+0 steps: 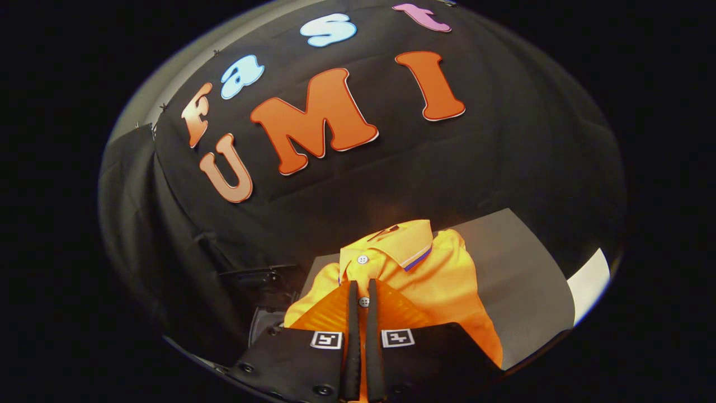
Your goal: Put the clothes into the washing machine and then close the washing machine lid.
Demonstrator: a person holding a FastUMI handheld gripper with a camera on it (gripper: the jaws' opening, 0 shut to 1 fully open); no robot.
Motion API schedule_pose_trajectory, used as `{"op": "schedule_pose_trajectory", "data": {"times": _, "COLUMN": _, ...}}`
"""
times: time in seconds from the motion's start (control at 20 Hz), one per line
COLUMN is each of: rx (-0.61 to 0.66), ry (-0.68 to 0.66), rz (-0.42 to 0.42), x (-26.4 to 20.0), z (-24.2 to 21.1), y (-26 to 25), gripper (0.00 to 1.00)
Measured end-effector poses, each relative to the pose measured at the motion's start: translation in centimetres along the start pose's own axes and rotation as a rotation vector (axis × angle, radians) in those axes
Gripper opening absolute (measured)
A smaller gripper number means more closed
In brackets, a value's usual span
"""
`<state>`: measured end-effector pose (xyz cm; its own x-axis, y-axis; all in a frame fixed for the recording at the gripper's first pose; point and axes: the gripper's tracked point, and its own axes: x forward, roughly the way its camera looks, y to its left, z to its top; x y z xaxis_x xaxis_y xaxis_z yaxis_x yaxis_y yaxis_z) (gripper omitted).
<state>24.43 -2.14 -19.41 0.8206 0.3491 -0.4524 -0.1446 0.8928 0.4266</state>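
Jaws hide the shirt's (442, 280) lower front.

Gripper (363, 288) pointing forward and somewhat down. Two fingers (353, 336) standing almost parallel, very near together, with only a thin gap between. Fingertips resting over cloth; cannot tell if pressing on it. Square marker on each finger base, left and right of the gap.

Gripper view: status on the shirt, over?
Gripper shut on orange collared polo shirt at the placket. Shirt hangs lifted over grey surface. Washer not identifiable.
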Motion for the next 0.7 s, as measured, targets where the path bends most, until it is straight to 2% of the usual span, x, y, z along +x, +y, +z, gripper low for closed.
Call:
{"op": "schedule_pose_trajectory", "data": {"times": 0.2, "rx": 0.02, "ry": -0.048, "rz": 0.048, "x": -1.6, "z": 1.7, "y": 3.3, "gripper": 0.12}}
{"op": "schedule_pose_trajectory", "data": {"times": 0.7, "rx": -0.082, "ry": -0.117, "rz": 0.046, "x": -4.5, "z": 3.0, "y": 15.7, "gripper": 0.12}}
